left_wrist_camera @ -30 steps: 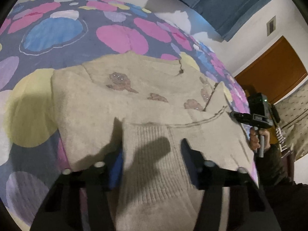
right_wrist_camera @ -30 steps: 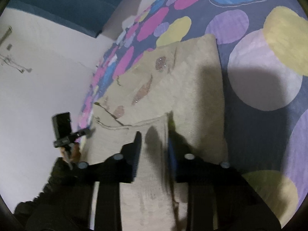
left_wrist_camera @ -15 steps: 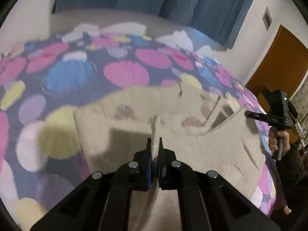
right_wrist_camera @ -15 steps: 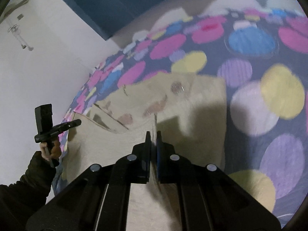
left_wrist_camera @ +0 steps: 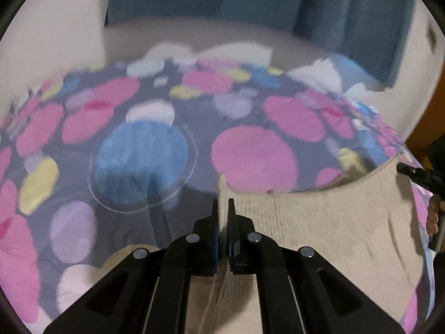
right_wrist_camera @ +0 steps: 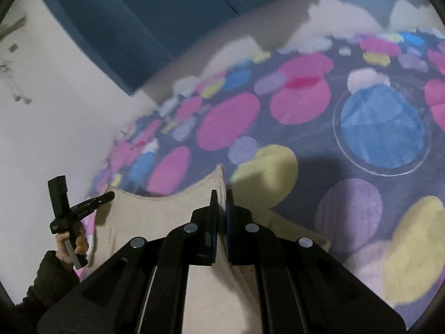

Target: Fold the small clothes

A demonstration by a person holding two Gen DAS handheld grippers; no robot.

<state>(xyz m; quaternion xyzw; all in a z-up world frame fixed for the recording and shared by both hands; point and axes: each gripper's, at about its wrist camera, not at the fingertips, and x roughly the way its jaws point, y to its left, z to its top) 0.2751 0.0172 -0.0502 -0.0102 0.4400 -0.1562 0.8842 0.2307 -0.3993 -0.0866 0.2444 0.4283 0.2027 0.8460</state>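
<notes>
A beige knit sweater (left_wrist_camera: 328,222) is held up above a bed with a dotted cover (left_wrist_camera: 144,156). My left gripper (left_wrist_camera: 221,208) is shut on one corner of the sweater's ribbed hem. My right gripper (right_wrist_camera: 221,200) is shut on the other corner of the sweater (right_wrist_camera: 155,220). The hem hangs stretched between the two grippers. The right gripper also shows at the far right of the left wrist view (left_wrist_camera: 417,174), and the left gripper at the left of the right wrist view (right_wrist_camera: 107,196). The sweater's front pattern is hidden.
The bed cover (right_wrist_camera: 375,128) has pink, blue, yellow and purple dots. Blue curtains (left_wrist_camera: 278,2) hang behind the bed. A white wall (right_wrist_camera: 55,111) stands to the left in the right wrist view.
Both grippers closed on the hem corners and lifted them up and toward the head of the bed. The sweater's patterned front went out of sight.
</notes>
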